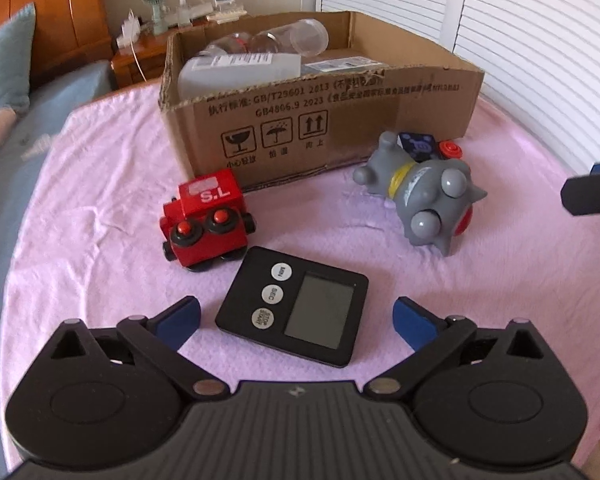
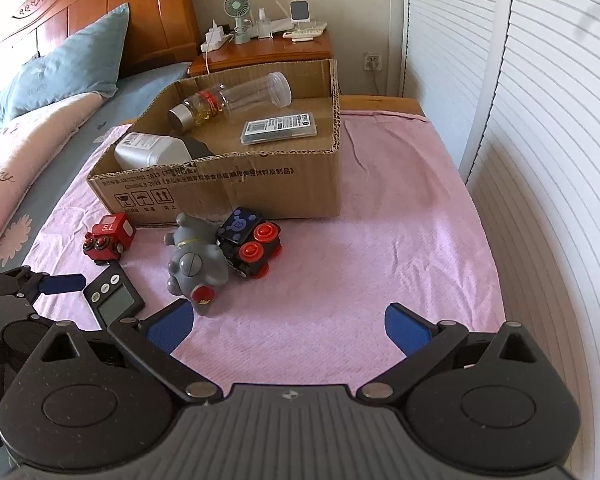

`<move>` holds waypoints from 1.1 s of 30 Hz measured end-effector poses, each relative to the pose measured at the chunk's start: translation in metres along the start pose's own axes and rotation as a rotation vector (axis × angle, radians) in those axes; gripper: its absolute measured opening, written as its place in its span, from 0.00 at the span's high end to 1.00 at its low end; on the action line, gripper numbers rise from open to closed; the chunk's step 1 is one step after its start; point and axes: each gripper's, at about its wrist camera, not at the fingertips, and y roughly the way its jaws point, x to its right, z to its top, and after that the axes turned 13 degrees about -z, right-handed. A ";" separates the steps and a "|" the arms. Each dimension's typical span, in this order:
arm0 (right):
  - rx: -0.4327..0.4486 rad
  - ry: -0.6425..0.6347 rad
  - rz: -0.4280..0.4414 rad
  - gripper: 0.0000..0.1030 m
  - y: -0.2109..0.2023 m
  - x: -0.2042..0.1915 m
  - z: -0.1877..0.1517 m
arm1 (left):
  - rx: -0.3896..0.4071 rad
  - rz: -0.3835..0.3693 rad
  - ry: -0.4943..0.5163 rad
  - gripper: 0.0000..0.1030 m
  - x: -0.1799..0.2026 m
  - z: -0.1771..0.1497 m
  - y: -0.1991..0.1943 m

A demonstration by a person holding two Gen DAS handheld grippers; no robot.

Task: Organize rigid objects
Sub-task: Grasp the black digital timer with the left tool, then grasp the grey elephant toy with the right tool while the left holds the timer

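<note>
Black timer (image 1: 296, 307) lies flat on the pink bed cover (image 2: 360, 272), between the spread fingers of the left claw (image 1: 296, 322). Right claw (image 2: 288, 326) gapes too, holding nothing, beside the grey toy (image 2: 196, 268). Cardboard box (image 2: 268, 184) sits behind.

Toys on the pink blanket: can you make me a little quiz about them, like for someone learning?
1. True or false: the red toy train is already inside the cardboard box.
2. Which thing lies flat between the open fingers of the left gripper? A) the black timer B) the grey toy animal C) a clear bottle
3. Fill in: the grey toy animal lies tipped over, touching a black toy train with red ____.

Key: 1 false, it stands outside, in front of the box. 2 A. 3 wheels.
</note>
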 end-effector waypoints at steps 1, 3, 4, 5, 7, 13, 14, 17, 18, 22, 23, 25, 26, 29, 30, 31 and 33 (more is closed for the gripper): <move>-0.004 0.003 0.000 0.00 0.002 0.000 0.000 | 0.000 -0.005 0.007 0.01 0.000 0.000 0.000; -0.011 0.005 -0.002 0.00 0.004 0.001 0.000 | -0.007 -0.026 0.041 0.01 0.003 -0.001 0.001; -0.015 0.005 -0.005 0.00 0.006 0.001 0.000 | -0.013 -0.042 0.056 0.01 0.005 -0.001 0.001; -0.018 0.005 -0.007 0.00 0.006 0.002 0.000 | -0.022 -0.056 0.071 0.01 0.008 -0.002 0.001; -0.023 0.007 -0.008 0.00 0.008 0.002 0.000 | -0.033 -0.074 0.093 0.01 0.013 -0.003 0.000; -0.026 0.004 -0.010 0.00 0.008 0.002 -0.001 | 0.002 -0.065 0.043 0.10 0.010 -0.001 -0.003; -0.028 0.003 -0.010 0.00 0.009 0.002 -0.001 | 0.007 -0.054 0.038 0.18 0.009 0.000 -0.004; -0.031 -0.002 -0.013 0.00 0.010 0.001 -0.002 | 0.020 -0.026 0.042 0.32 0.010 0.000 -0.009; -0.032 -0.003 -0.014 0.00 0.011 0.001 -0.002 | 0.018 -0.026 0.033 0.32 0.009 -0.001 -0.010; -0.029 -0.019 -0.016 0.00 0.015 -0.004 -0.001 | 0.019 0.013 0.001 0.32 0.008 -0.006 -0.016; -0.027 -0.024 -0.018 0.00 0.016 -0.005 -0.001 | 0.019 0.019 -0.013 0.32 0.006 -0.007 -0.018; -0.022 -0.035 -0.018 0.00 0.017 -0.009 0.000 | 0.024 0.041 -0.039 0.32 0.002 -0.011 -0.023; -0.020 -0.041 -0.017 0.00 0.017 -0.011 0.000 | 0.027 0.053 -0.052 0.32 0.000 -0.013 -0.024; -0.002 -0.062 -0.006 0.00 0.016 -0.020 0.005 | 0.037 0.097 -0.098 0.32 -0.007 -0.018 -0.030; 0.008 -0.069 -0.003 0.00 0.016 -0.024 0.007 | 0.044 0.112 -0.111 0.32 -0.009 -0.020 -0.032; 0.019 -0.074 0.000 0.00 0.016 -0.027 0.009 | 0.052 0.124 -0.122 0.32 -0.012 -0.023 -0.034; 0.036 -0.075 0.004 0.00 0.017 -0.033 0.014 | 0.064 0.126 -0.152 0.32 -0.018 -0.026 -0.038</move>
